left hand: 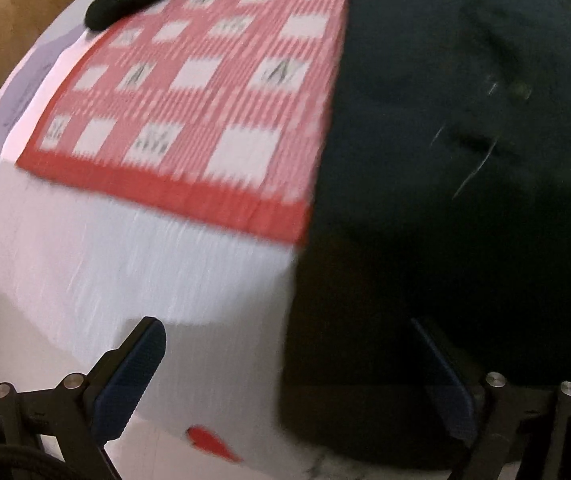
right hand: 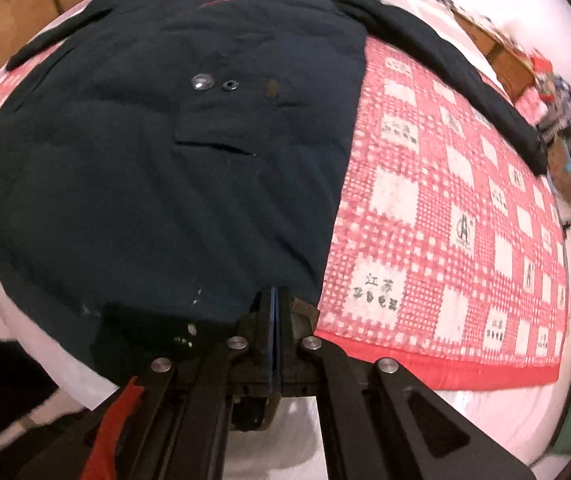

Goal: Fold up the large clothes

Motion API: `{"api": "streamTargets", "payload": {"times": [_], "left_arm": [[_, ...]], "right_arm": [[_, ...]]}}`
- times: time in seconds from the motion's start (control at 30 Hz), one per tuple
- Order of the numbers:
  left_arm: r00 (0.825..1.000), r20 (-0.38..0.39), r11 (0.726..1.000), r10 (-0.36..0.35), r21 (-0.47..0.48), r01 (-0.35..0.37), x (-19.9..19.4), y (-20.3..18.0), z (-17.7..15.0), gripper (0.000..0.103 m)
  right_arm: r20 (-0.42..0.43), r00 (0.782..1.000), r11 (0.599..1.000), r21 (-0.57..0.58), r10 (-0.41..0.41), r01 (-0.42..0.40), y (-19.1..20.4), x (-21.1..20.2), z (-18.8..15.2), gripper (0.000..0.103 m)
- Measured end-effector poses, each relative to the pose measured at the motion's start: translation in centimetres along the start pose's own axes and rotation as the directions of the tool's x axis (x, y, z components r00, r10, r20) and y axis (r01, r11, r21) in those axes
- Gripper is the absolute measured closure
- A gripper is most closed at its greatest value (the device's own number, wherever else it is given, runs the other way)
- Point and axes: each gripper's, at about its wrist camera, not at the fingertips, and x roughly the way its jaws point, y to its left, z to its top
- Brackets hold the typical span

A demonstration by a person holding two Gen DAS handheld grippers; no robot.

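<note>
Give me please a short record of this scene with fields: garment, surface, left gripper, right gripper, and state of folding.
garment: dark coat, lying flat, both sleeves spread out to the sides
surface: red and white checked cloth over a white bed
left gripper: open, near the coat's hem edge, holding nothing
right gripper: fingers closed together at the coat's bottom hem; whether cloth is pinched cannot be told
snaps: two metal ones on the coat front
state of folding: no fold visible yet

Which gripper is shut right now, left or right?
The right gripper: jaws pressed together at the hem of the dark coat. The left gripper has its fingers spread wide, holding nothing.
</note>
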Motion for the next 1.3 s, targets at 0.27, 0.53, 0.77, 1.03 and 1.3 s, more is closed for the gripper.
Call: {"api": "streamTargets", "payload": {"times": [0.27,0.53,0.77,1.03,1.3], "left_arm": [[0.974,0.206,0.993,-0.09,0.099,0.07,-4.1,-6.8,12.2,0.004],[0.904,0.376,0.972,-0.204,0.185,0.142,-8.3,-16.8,30.8,0.004],[0.896,0.383,0.966,-0.227,0.207,0.156,-7.4,-26.5,39.2,0.004],[0.932,0.302,0.965,-0.2,0.227,0.134,0.9,-31.5,37.4,0.004],[0.957,0.263,0.986,-0.123,0.146,0.086,8.6,-30.5,34.7,0.0]], "right_arm": [[0.127,0.987,0.993,0.08,-0.1,0.09,-3.0,-3.1,9.5,0.099],[0.379,0.916,0.986,0.149,-0.132,0.081,-7.5,-8.5,27.5,0.043],[0.469,0.862,0.968,0.233,-0.194,0.091,-10.3,-8.0,39.6,0.014],[0.28,0.934,0.915,0.39,-0.221,0.1,-11.3,1.0,36.3,0.014],[0.075,0.953,0.715,0.679,-0.293,0.167,-22.8,6.0,27.5,0.014]]}}
